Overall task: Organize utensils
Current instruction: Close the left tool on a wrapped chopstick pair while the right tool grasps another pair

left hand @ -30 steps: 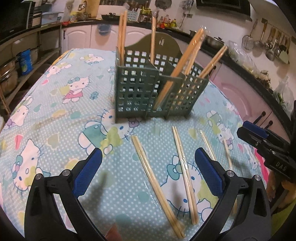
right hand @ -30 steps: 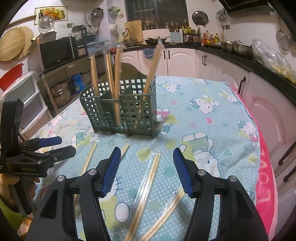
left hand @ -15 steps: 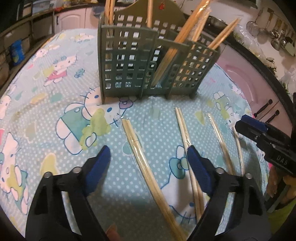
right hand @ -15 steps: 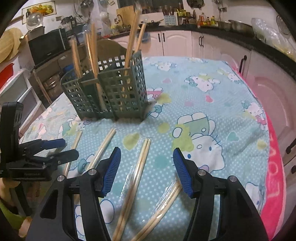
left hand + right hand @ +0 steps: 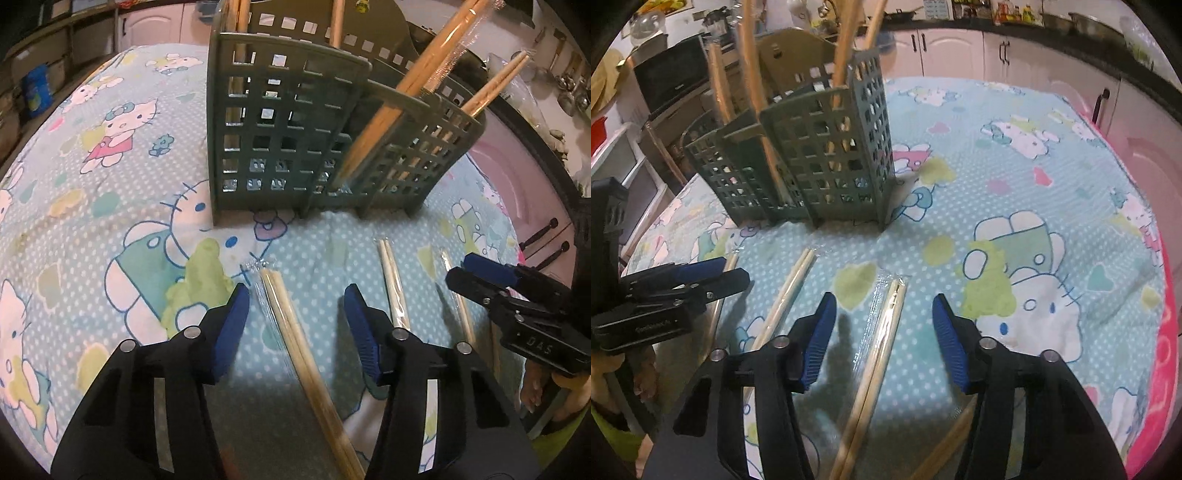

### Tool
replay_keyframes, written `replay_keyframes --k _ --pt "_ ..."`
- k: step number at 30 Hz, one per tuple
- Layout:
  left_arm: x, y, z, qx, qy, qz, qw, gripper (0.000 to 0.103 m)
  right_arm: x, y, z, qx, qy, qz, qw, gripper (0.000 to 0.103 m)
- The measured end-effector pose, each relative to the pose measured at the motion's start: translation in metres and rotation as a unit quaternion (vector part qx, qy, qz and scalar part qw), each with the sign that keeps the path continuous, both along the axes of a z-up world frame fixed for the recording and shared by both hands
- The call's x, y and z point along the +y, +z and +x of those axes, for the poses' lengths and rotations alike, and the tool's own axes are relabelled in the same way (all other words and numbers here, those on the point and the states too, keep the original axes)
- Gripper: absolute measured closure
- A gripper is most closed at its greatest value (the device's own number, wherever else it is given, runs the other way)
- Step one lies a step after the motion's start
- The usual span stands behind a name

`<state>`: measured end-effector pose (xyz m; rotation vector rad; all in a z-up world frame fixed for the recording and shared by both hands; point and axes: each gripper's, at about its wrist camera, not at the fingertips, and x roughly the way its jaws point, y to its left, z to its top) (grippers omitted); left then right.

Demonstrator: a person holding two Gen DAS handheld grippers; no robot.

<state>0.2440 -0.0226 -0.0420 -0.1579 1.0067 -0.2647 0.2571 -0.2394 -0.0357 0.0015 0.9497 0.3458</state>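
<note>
Table (image 5: pixel 110 206) under a pale blue cartoon-cat cloth carries everything. Grey-green plastic lattice utensil caddy (image 5: pixel 288 122) stands upright at 12 o'clock from both grippers, well apart from them. Several wrapped wooden chopstick pairs already stand in its compartments (image 5: pixel 402 107), leaning to the right in the left wrist view. That part of the job looks done.

Still flat on the cloth, below the caddy: four wrapped pairs by my count, though the outermost ones are partly hidden. So roughly half remains, as a judgement.

Left gripper (image 5: pixel 295 325), black frame with blue pads, straddles the leftmost clear-wrapped pair of pale wooden chopsticks (image 5: pixel 295 332). Its jaws have just been closing and now stand half-wide; the pair lies between them, nearer the 9 o'clock pad, but neither pad presses on it. Nothing is held yet.

Right gripper (image 5: pixel 882 325), same build, sits over another wrapped pair (image 5: pixel 886 325) lying centred between the pads. Its jaws have also just been narrowing; a gap shows on both sides, so no grip.

In the left view, the middle loose pair (image 5: pixel 393 280) lies at 3 o'clock of the left gripper, untouched.

Both pickups pending; placement into caddy follows.
</note>
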Motion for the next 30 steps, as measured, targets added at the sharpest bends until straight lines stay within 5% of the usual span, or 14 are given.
replay_keyframes --k 7,12,19,30 --pt "-0.003 0.0 0.012 -0.001 0.01 0.012 0.9999 0.069 0.01 -0.009 0.009 0.014 -0.009 -0.023 1.0 0.068" --pt "-0.003 0.0 0.018 0.0 0.019 0.02 0.9996 0.08 0.013 -0.009 0.013 0.013 -0.014 -0.027 0.999 0.088" --pt "0.005 0.005 0.019 0.0 0.016 0.009 0.9998 0.099 0.017 0.0 0.014 0.006 -0.002 0.0 1.0 0.095" --pt "0.023 0.052 -0.009 -0.058 0.011 -0.031 0.9977 0.101 0.028 0.054 -0.018 -0.062 0.045 0.05 0.996 0.096"
